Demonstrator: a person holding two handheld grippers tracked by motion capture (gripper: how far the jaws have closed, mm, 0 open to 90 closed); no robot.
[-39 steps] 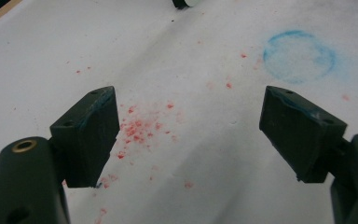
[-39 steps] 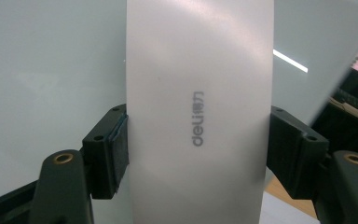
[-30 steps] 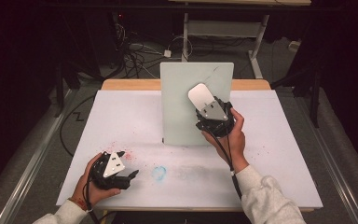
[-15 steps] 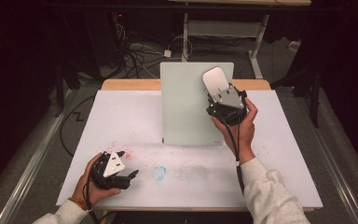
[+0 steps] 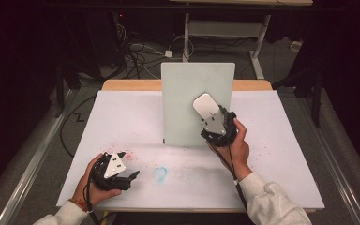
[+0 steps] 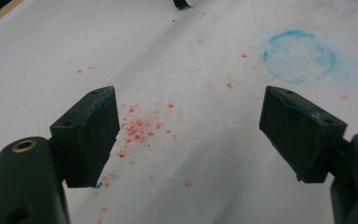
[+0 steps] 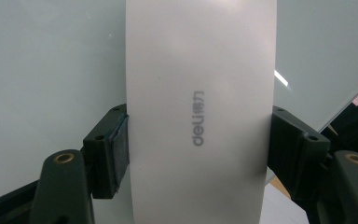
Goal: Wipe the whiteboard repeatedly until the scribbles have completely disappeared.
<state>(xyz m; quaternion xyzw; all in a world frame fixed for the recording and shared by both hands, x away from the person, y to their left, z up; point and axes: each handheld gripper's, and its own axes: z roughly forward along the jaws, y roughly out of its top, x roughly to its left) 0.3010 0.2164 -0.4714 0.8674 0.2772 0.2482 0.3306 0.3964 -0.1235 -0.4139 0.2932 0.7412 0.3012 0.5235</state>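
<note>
Squarely between the right gripper [image 7: 198, 149] jaws: eraser [image 7: 200, 93].

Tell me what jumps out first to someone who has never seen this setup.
The upright pale board at the middle back of the table catches the eye first, with the right gripper holding a white eraser, marked "deli", up against its face. Nearer the person, the left gripper rests open on the white table cover, beside scattered red specks and a smudged blue ring.
</note>
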